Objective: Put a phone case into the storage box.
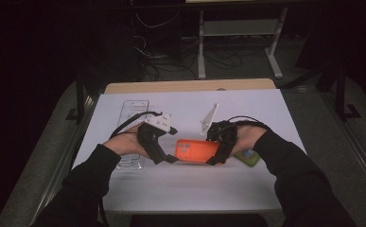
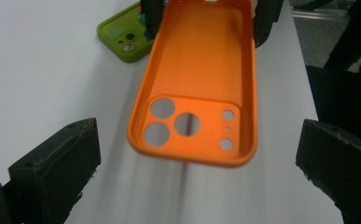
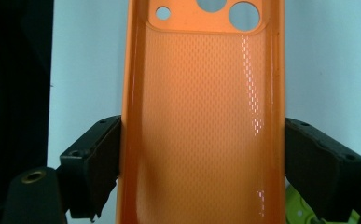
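At table centre, high view, the orange phone case hangs just off the white table, spanning between the two tools. The right gripper is clamped across the case's width near its plain end, pads pressing both long edges, open side of the case facing its camera. The left gripper stands wide, jaws at 9 and 3 o'clock of the camera-cutout end, not touching it. My read: the case is lifted and presented, handover or two-point grip is the step in hand. Next move would need the left gripper to advance until the cutout end sits between its pads, centred, then close on the side walls; the case is soft, so a light squeeze, or it bows. A green phone case lies on the table at 3 o'clock from the orange one, partly under the right hand. A clear plastic tray sits at 10 o'clock. No brand, label or readable writing on either case.
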`<state>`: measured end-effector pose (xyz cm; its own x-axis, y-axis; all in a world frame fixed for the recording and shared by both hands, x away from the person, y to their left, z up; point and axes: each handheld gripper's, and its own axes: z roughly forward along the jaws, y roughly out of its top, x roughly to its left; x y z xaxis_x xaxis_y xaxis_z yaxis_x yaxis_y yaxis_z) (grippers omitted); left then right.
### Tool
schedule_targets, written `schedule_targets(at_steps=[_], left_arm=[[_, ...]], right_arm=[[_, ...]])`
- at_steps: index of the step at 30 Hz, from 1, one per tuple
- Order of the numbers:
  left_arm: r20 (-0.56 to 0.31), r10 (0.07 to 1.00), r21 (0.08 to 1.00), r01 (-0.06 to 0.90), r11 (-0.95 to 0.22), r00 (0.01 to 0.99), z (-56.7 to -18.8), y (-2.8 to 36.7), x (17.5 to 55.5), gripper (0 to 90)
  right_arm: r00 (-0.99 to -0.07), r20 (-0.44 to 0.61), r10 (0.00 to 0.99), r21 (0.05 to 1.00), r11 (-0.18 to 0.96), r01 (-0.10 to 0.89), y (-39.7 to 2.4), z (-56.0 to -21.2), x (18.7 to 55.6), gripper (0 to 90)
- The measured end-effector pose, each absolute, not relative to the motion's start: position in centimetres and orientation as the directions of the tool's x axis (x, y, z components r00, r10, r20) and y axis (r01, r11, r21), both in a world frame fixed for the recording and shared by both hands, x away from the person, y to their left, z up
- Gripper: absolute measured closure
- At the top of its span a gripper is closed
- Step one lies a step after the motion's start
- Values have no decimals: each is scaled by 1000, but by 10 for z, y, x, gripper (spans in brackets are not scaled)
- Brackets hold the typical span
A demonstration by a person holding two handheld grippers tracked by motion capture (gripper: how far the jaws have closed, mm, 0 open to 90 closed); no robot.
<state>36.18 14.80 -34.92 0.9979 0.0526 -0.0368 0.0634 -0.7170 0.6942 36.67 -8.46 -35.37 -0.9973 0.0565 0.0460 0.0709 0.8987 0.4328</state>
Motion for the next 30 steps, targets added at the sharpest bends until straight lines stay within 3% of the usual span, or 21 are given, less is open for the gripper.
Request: schedule_targets(at_steps=[12, 22, 30], left_arm=[[-72, -21, 627, 29, -779, 997, -360, 128, 359, 0], [-54, -22, 586, 13, -810, 998, -366, 122, 360, 0], [-55, -8, 582, 25, -813, 998, -367, 121, 361, 94]], right_arm=[[-1000, 30, -1, 406, 914, 12, -66, -349, 363, 156], [-1000, 24, -19, 422, 907, -7, -62, -343, 363, 156], [-999, 30, -17, 430, 903, -2, -64, -342, 362, 156]])
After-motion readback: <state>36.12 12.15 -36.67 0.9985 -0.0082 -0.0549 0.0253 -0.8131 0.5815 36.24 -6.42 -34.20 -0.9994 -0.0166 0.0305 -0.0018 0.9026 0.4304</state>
